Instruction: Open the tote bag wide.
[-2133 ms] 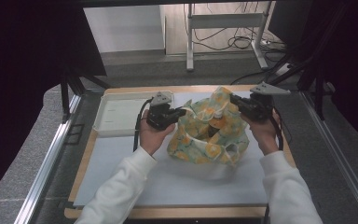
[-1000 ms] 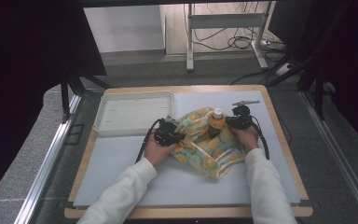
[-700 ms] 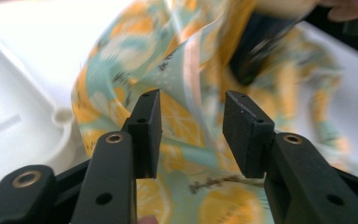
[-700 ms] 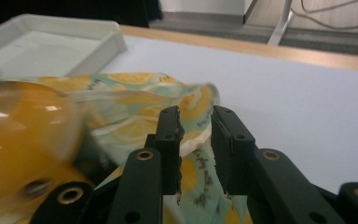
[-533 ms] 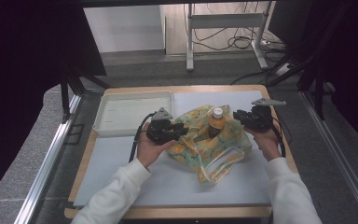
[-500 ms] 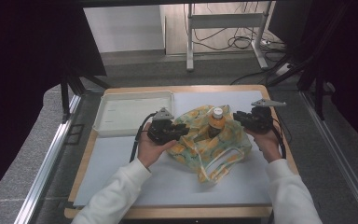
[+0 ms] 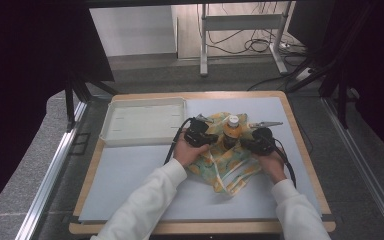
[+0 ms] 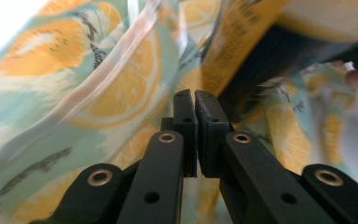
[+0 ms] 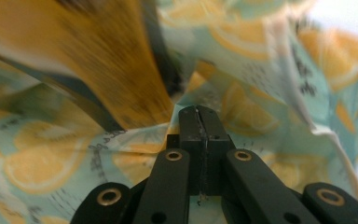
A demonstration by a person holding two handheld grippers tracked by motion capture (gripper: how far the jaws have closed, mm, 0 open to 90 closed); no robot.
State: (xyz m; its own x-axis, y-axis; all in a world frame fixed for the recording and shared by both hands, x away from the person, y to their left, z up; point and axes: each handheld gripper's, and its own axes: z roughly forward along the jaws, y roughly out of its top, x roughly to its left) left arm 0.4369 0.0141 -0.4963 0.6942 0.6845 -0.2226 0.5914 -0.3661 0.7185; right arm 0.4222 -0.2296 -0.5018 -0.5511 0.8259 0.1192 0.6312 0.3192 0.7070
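A cloth (image 7: 226,165) printed with lemon slices lies bunched on the white mat, with a bottle (image 7: 233,128) standing upright in its middle, orange label and white cap. My left gripper (image 7: 209,138) is just left of the bottle and my right gripper (image 7: 248,144) just right of it. Both have just been closing. In the left gripper view the jaws (image 8: 195,99) are shut on a fold of the cloth (image 8: 121,70), with the bottle's label (image 8: 242,42) blurred behind. In the right gripper view the jaws (image 9: 198,113) pinch the cloth (image 9: 261,93) where its folds meet below the bottle (image 9: 116,60).
A shallow white tray (image 7: 111,131) sits at the back left of the wooden-edged table (image 7: 305,165). White mat (image 7: 130,185) lies bare in front of the cloth. Both sleeved forearms come in from the bottom edge. Floor, cables and a metal stand lie beyond the table.
Both hands have drawn in toward the bottle since half a second ago, the right one also nearer the person, and the cloth is gathered more tightly around the bottle's base.
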